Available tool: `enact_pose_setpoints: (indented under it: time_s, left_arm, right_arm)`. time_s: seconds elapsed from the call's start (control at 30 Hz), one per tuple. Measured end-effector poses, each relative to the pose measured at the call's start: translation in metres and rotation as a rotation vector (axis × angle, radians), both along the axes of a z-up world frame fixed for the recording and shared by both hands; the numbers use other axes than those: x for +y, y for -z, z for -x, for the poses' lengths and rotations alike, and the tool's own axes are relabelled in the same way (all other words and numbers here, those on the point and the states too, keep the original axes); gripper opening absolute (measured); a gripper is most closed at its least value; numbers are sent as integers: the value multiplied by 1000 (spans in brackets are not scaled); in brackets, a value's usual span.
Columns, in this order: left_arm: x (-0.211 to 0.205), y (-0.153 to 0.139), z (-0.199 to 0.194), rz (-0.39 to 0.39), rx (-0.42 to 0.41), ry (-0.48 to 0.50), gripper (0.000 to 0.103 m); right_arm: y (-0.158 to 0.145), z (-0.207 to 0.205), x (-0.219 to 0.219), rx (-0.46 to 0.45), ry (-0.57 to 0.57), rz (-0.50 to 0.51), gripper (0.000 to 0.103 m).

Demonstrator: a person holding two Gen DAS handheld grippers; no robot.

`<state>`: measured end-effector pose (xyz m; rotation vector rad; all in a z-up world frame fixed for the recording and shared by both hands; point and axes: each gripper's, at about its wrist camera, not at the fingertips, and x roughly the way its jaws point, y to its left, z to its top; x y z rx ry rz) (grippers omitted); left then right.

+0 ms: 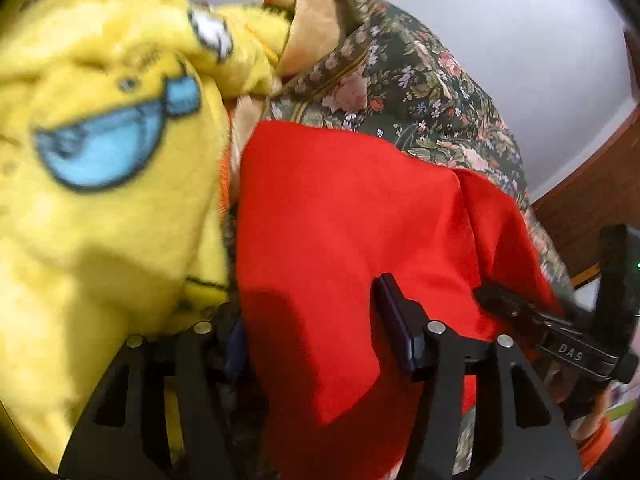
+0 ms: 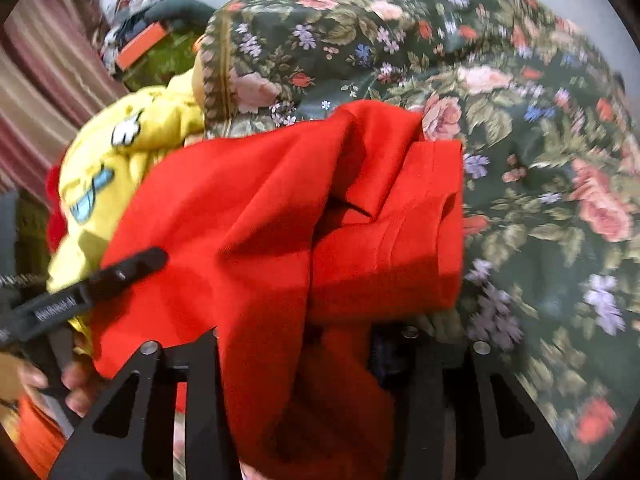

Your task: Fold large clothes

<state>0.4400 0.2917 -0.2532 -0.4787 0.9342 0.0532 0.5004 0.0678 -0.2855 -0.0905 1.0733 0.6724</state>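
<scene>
Half the left claw (image 1: 316, 332) hides behind the red garment (image 1: 340, 208), spread loose; right claw (image 2: 300, 340) lies buried, grip unreadable.

A dark green floral-patterned bedspread (image 2: 520, 128) spreads ahead of both tools. Beyond it rises a plain white wall (image 1: 500, 12). Brown wooden furniture (image 1: 580, 216) stands right of the left tool; striped maroon curtains (image 2: 44, 80) hang far left of the right tool.

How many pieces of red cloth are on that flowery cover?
1 that I can tell: the red garment lies folded on the floral cover, beside the yellow plush and between both grippers' fingers. A red scrap behind the plush may be another; more could be hidden.
</scene>
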Motion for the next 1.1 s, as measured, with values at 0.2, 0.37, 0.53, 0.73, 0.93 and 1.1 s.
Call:
enact_pose_setpoints:
  time_s: [0.2,0.37,0.53,0.73,0.93,1.1]
  left_arm:
    - [-24,-25,39,-255,-4,37,64]
    - [-35,-31,66,-408,25,54,75]
    - [-45,-53,84,-412,16,45,75]
    - [-73,-134,128,-394,-152,4,75]
    - [-119,-216,189,-435,-356,-7,75]
    - [-160,-272,260,-469,-545,-8,75]
  right_arm:
    - [-24,32,-12,-163,-20,142,40]
    - [-38,37,-33,-259,91,204,63]
    - [-59,49,-51,-226,92,145,63]
    - [-125,101,-58,-353,30,27,63]
    - [-196,178,-79,-518,-22,-113,63]
    - [-241,239,-108,-642,-34,-246,63]
